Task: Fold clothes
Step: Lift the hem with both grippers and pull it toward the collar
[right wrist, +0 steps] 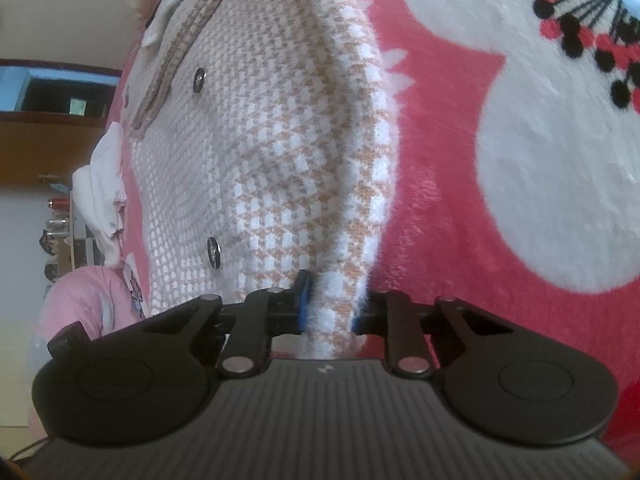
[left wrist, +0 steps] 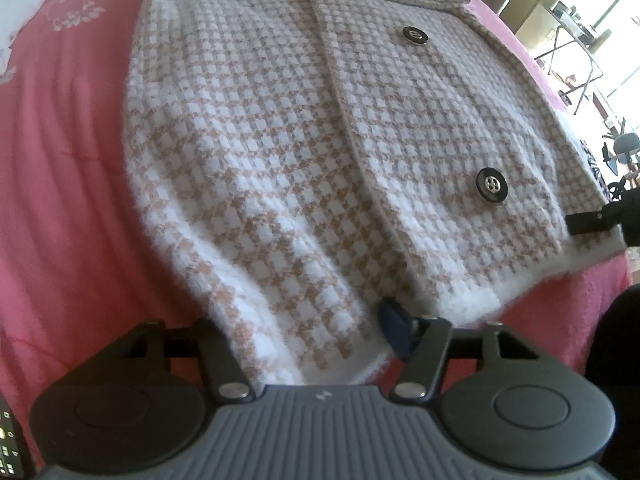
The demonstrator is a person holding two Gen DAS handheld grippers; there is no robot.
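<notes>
A beige-and-white houndstooth cardigan [left wrist: 260, 140] with black buttons [left wrist: 491, 185] lies front-up on a pink blanket [left wrist: 60, 180]. My left gripper [left wrist: 306, 336] straddles the near hem corner with its jaws well apart. Its blue right pad [left wrist: 394, 332] sits at the cloth's edge, the left fingertip is hidden under the knit, and the fabric there looks unsqueezed. In the right wrist view my right gripper [right wrist: 330, 312] is shut on the fluffy hem of the cardigan [right wrist: 260, 140], which rises in a fold from the pads. That gripper's black finger [left wrist: 592, 220] shows at the far hem corner.
The pink blanket [right wrist: 440, 220] carries a large white cartoon print [right wrist: 560, 140] to the right of the cardigan. A white cloth [right wrist: 100, 184] and a pink garment [right wrist: 80, 300] lie beyond the left edge. Papers [left wrist: 20, 12] sit at the top left.
</notes>
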